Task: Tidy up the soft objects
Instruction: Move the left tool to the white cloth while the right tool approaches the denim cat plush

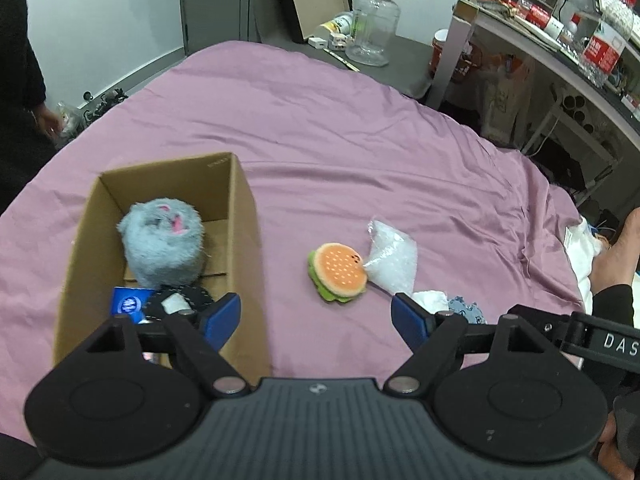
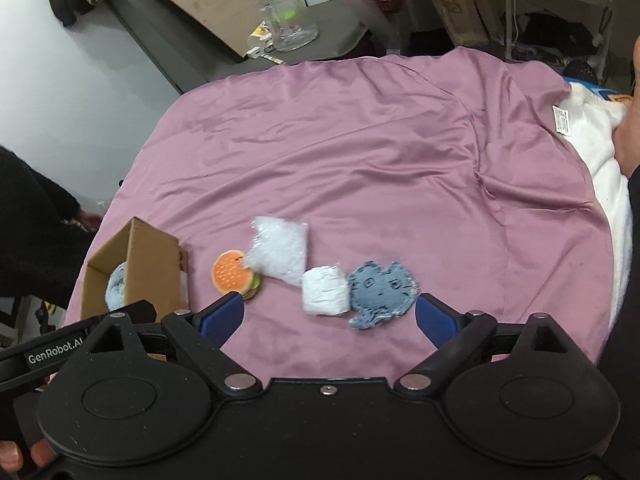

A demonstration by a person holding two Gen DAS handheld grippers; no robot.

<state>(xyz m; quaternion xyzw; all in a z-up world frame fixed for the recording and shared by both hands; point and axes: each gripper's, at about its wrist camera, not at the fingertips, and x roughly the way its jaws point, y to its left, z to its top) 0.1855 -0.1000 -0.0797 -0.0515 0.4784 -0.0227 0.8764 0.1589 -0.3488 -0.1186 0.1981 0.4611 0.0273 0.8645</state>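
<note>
While both grippers hang spread and empty above the mauve satin bedspread (image 2: 360,160): left gripper (image 1: 316,318) beside open brown cardboard box (image 1: 240,216), already holding fluffy grey plush (image 1: 162,248); ahead of it, orange-and-green burger plush (image 1: 338,272) touching clear crinkled plastic pouch (image 1: 390,258). Right gripper (image 2: 330,316) just short of white folded cloth pad (image 2: 324,290) and flat blue-grey cat-faced patch (image 2: 382,290), touching side by side. Risk, judged: pinching two touching items at once, or snagging slippery sheet beneath flat patch.
</note>
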